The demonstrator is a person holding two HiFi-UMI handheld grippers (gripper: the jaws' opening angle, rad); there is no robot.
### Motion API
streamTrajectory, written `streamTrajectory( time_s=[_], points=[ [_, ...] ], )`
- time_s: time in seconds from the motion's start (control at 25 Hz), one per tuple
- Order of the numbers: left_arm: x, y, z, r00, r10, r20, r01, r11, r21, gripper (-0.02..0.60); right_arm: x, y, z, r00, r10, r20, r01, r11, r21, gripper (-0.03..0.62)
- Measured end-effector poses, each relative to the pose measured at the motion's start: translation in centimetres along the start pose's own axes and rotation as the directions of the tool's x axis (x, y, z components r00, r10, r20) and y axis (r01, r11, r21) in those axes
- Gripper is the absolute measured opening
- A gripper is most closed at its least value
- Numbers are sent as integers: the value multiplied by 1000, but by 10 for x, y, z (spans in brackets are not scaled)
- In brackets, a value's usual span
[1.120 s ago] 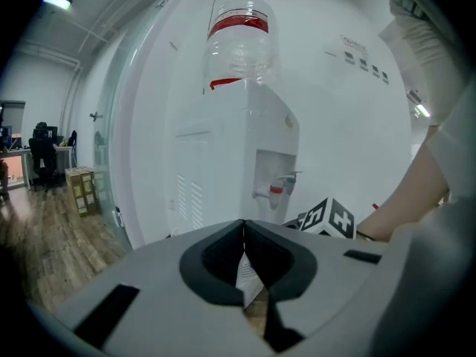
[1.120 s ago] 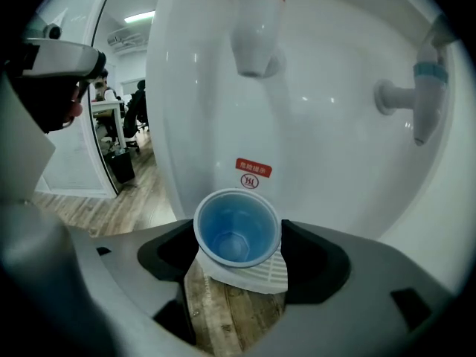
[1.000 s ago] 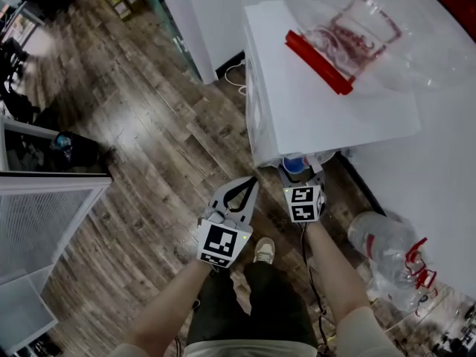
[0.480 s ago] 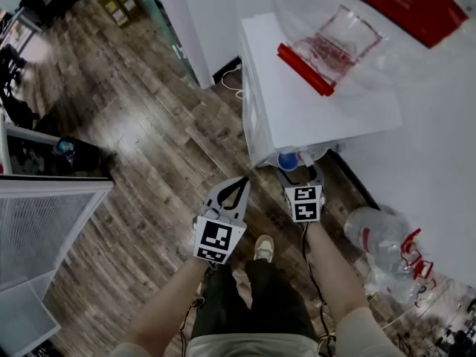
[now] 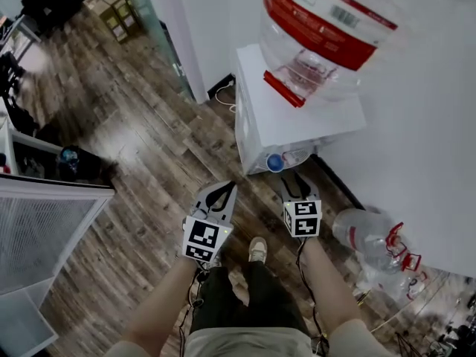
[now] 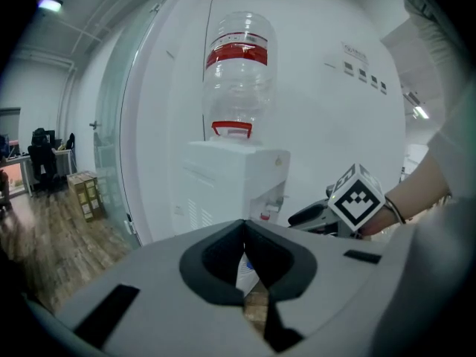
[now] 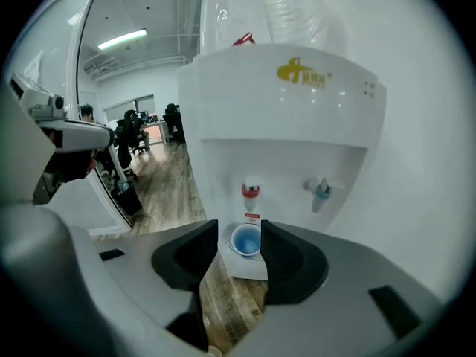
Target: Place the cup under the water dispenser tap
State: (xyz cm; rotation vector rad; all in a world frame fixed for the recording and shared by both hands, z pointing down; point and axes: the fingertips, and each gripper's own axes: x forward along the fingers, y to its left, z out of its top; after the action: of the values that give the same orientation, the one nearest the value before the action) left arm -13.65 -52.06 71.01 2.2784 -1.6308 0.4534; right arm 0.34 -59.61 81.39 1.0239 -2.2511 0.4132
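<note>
The right gripper [image 5: 294, 181] is held with its jaws partly apart. They have just been closing, and nothing is gripped between them. The cup [image 7: 245, 240] is seen ahead of it through the gap between the jaws, clear of both. It is stood upright in the dispenser [image 7: 282, 110] recess, directly below the red tap [image 7: 251, 192]. The blue tap [image 7: 320, 192] is found ahead and to the right. The left gripper [image 5: 216, 192] is kept closed, tips together, with nothing held.

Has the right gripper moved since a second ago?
Yes. The right gripper has backed off from the water dispenser, leaving the cup behind there; its jaws have just been closing, with nothing between them.
</note>
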Motion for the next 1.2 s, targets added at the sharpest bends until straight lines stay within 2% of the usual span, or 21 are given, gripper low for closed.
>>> streamTrajectory(
  time_s=[0.12,0.16,0.24,0.52,0.76,1.04,1.2],
  points=[
    [-19,-4,18,1000,-2,1,2,1000,13,6,-35,4,16,1000,-15,20,14,999,52,163],
    [-26,-5,24,1000,-3,4,3,1000,16,6,-48,4,24,999,-34,36,32,997,67,136],
    [-39,-8,38,1000,-6,10,5,1000,22,6,-74,3,41,995,-71,75,64,994,90,36],
    [-77,-14,89,999,-15,41,13,998,57,5,-153,15,97,986,-75,151,60,993,97,34],
    [-113,-28,143,989,-51,138,38,995,95,6,-218,30,152,974,-53,220,40,997,63,16],
    [-166,-37,201,974,-82,211,47,985,168,6,-294,69,216,949,33,313,-28,999,-22,6],
    [-198,-35,231,962,-105,250,58,981,185,6,-338,97,245,928,73,365,-49,996,-76,6]
  ],
)
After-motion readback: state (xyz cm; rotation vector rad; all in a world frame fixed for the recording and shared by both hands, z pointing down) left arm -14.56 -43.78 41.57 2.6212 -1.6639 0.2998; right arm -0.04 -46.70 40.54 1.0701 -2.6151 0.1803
